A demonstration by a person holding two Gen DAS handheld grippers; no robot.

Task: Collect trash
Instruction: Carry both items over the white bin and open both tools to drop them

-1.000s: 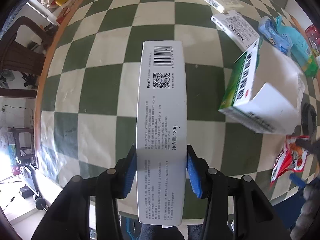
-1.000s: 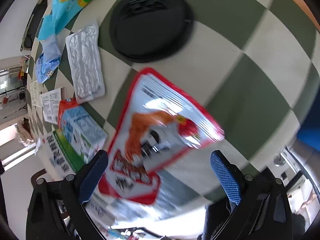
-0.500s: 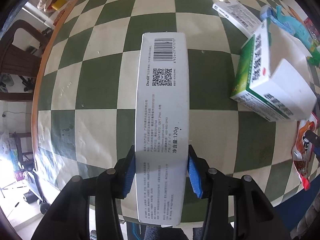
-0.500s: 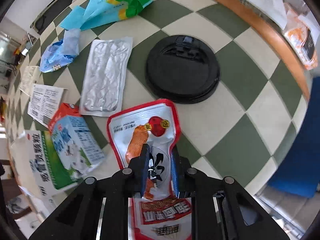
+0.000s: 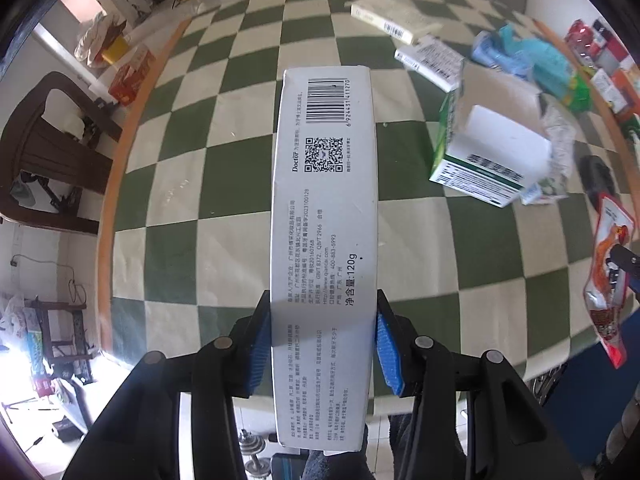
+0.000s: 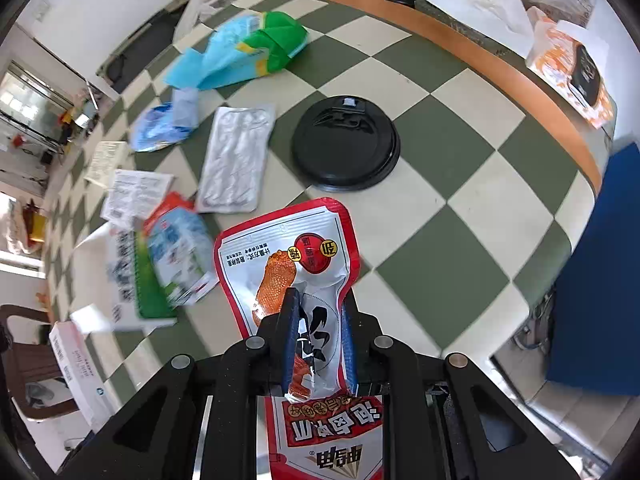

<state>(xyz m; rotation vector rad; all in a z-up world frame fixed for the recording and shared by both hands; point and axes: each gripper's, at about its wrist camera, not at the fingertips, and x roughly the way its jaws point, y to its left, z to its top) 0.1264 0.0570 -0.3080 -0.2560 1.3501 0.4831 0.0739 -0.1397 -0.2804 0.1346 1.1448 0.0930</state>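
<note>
My left gripper (image 5: 323, 332) is shut on a long white toothpaste box (image 5: 324, 208) with a barcode, held above the green-and-cream checked table (image 5: 192, 184). My right gripper (image 6: 318, 332) is shut on a red-and-white snack pouch (image 6: 288, 256), lifted over the table's near edge; the pouch also shows at the right edge of the left wrist view (image 5: 608, 264). The toothpaste box shows at lower left of the right wrist view (image 6: 76, 364).
On the table lie a black cup lid (image 6: 346, 148), a silver blister pack (image 6: 236, 160), a green-and-white medicine box (image 5: 492, 148), a milk carton (image 6: 176, 248), blue and green wrappers (image 6: 244, 52), and paper boxes (image 5: 396, 16). A brown chair (image 5: 52, 148) stands left.
The right gripper closed on the snack pouch and lifted it toward the table edge. The left gripper kept hold of the box and raised and tilted back, showing more of the room.
</note>
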